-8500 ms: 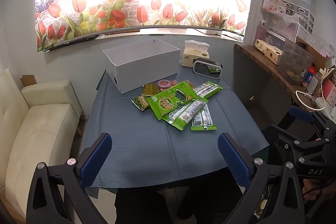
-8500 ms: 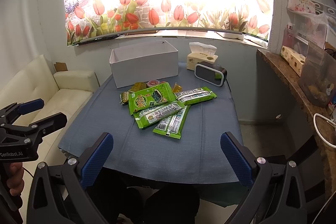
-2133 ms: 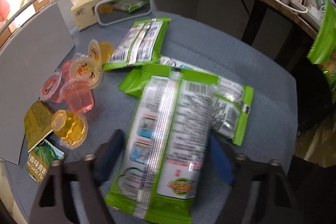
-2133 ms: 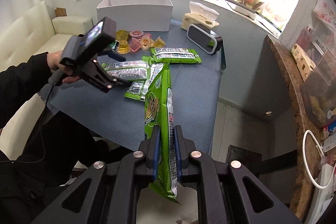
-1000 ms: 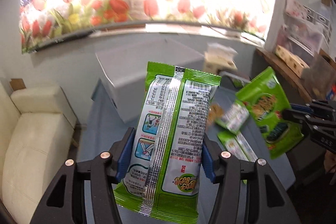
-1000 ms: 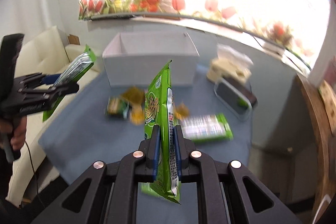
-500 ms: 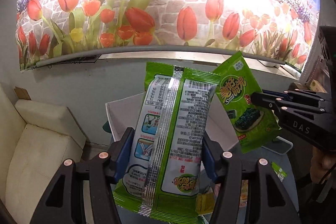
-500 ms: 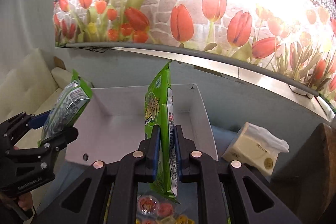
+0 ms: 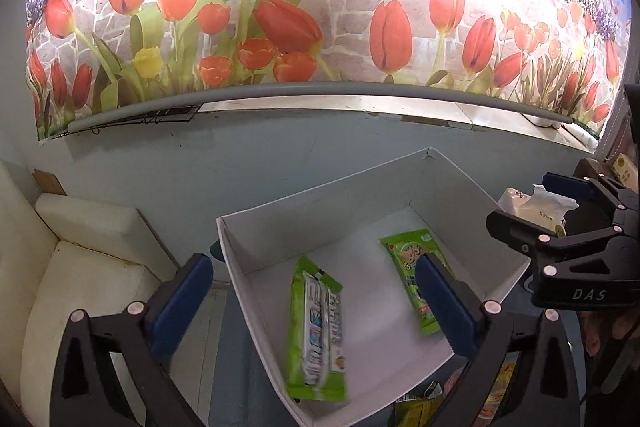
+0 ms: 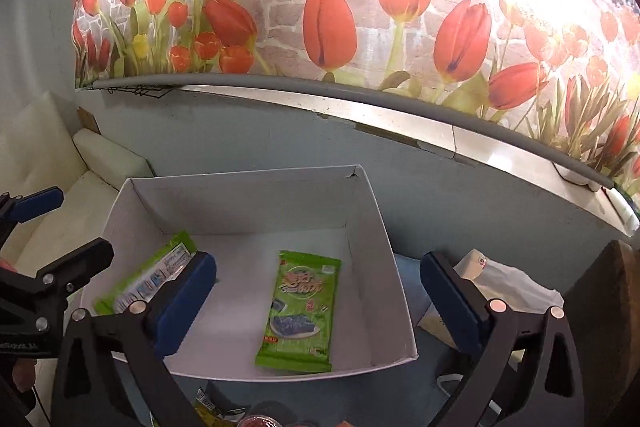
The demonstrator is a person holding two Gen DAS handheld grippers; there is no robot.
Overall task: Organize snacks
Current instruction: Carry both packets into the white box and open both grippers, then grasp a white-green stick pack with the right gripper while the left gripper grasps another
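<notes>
A white cardboard box (image 9: 320,223) stands open under both grippers. On its floor lie a long green packet with a silver back (image 9: 316,331) and a green seaweed packet (image 9: 412,263), apart from each other. My left gripper (image 9: 312,301) hovers over the box; its jaws are opening, wide apart, with nothing between them. My right gripper (image 10: 316,301) hangs above the seaweed packet (image 10: 300,311); its jaws are opening too and hold nothing. The long packet (image 10: 148,275) lies at the box's left side (image 10: 240,211). Each gripper shows in the other's view: right gripper (image 9: 532,203), left gripper (image 10: 76,227).
A tissue pack (image 10: 496,283) sits right of the box. A cream sofa (image 9: 80,267) lies to the left. Jelly cups and small packets (image 10: 260,419) peek in at the near edge of the box. The wall ledge with a tulip mural runs close behind.
Both packets have left the grippers and now lie on the box floor. Both pairs of jaws went from shut on a packet to wide apart. Both hands moved slightly closer over the box.
</notes>
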